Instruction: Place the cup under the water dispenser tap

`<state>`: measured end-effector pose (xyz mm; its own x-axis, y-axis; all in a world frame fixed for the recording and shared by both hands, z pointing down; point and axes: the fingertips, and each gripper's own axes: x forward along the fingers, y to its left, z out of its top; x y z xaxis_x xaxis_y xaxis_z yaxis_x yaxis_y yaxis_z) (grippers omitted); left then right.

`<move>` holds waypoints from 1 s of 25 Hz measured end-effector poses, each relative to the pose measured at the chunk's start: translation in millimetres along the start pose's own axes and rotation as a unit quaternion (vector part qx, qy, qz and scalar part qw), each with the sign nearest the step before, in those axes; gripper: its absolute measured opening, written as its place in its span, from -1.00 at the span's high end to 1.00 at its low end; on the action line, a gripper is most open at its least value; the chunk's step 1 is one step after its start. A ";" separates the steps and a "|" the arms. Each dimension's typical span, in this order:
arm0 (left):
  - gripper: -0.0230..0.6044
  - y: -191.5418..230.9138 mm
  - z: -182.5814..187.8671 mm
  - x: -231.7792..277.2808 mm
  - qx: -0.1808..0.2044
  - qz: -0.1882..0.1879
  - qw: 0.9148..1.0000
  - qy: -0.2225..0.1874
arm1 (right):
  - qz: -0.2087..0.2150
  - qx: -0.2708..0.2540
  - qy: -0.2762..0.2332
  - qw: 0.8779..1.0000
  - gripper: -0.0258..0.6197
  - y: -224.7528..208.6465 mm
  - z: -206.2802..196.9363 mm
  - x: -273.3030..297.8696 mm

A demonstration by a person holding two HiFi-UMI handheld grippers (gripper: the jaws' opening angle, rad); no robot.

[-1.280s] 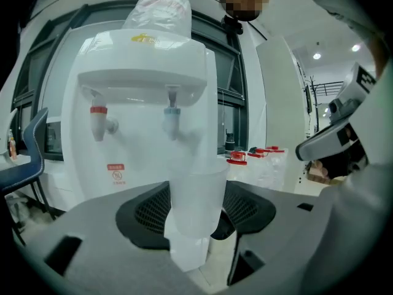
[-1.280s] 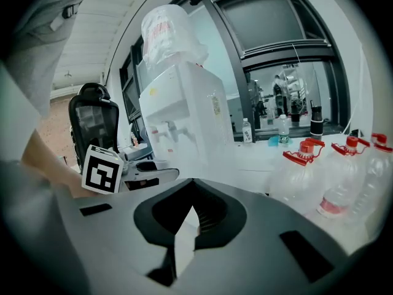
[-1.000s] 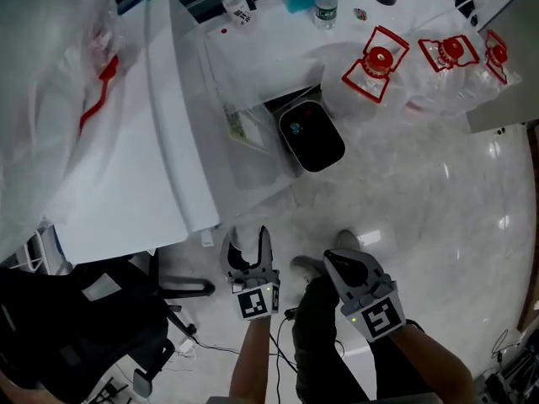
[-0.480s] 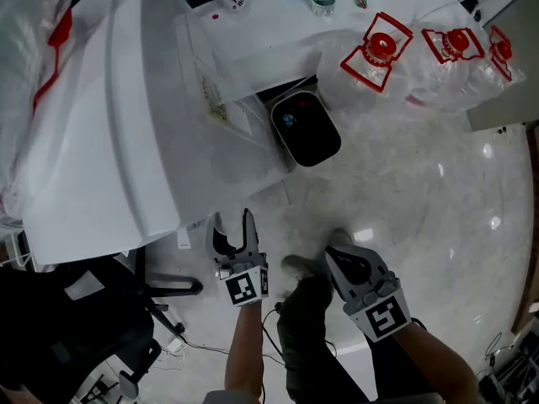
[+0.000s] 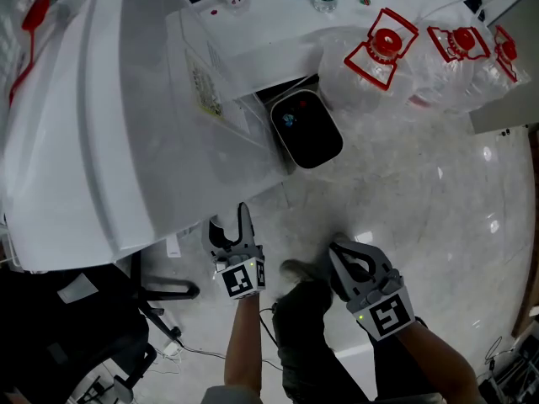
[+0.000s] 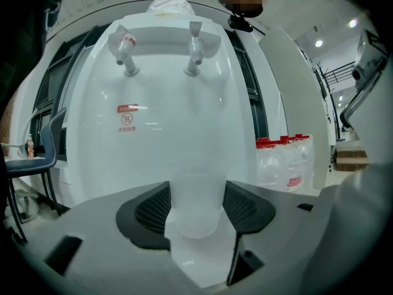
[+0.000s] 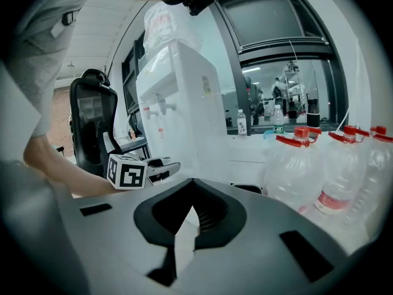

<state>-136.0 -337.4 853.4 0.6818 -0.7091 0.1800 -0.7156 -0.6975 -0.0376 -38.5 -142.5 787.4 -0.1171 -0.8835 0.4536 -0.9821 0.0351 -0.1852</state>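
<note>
Left gripper (image 5: 230, 225) is clamped on the clear cup (image 6: 196, 203), low centre of its view, facing the white water dispenser (image 6: 164, 121), its taps (image 6: 194, 49) up top. Right gripper (image 5: 344, 255): jaws together, nothing between them.

You have a cup (image 6: 195, 201) of cloudy smooth plastic, a water dispenser (image 6: 166, 91) of glossy white plastic, a polished floor (image 5: 438, 192).

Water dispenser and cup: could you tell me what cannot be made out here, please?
Head view: taps hidden beneath the water dispenser top.
Left gripper view: dispenser's lower front hidden behind the cup and fingers; red label too small to read.
Right gripper view: taps too small for detail.
</note>
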 end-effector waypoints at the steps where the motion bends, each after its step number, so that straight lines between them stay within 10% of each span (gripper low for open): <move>1: 0.08 1.1 -1.8 0.7 -0.001 0.001 1.000 -0.002 | -0.002 0.001 0.001 1.000 0.89 -0.6 -1.5 0.2; 25: -0.06 3.0 -13.8 10.2 -0.007 -0.006 1.000 0.009 | -0.018 0.004 -0.003 1.000 0.89 -12.8 -1.3 -3.1</move>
<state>-133.3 -345.3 868.7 0.6878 -0.6983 0.1981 -0.7091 -0.7047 -0.0223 -25.8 -139.6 789.5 -0.0809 -0.8873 0.4541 -0.9844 -0.0002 -0.1757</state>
